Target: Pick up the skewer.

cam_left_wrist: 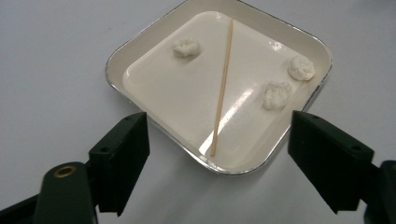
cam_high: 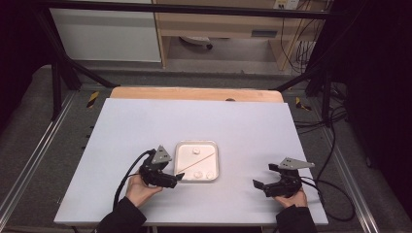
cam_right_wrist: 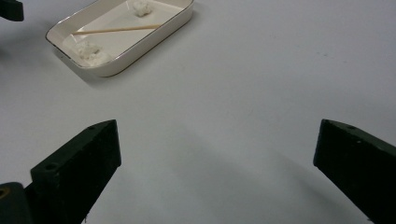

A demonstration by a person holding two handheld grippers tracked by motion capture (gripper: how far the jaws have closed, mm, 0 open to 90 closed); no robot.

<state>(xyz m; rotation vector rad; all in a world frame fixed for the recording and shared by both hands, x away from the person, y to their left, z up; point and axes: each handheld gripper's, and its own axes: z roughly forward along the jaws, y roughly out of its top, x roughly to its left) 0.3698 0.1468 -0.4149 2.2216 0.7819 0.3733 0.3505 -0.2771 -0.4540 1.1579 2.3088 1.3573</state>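
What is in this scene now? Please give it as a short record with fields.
surface: white table
dish: square white tray with a thin metallic rim, on the table
in the dish: one wooden skewer lying diagonally; three white cotton balls, apart from the skewer
left gripper: open, jaws on either side of the tray's near corner, nothing held
right gripper: open over bare table, away from the tray
hands: one holds each gripper at the near table edge

White square tray (cam_left_wrist: 140, 42) holding diagonal wooden stick (cam_left_wrist: 223, 81), three cotton balls (cam_left_wrist: 187, 47).
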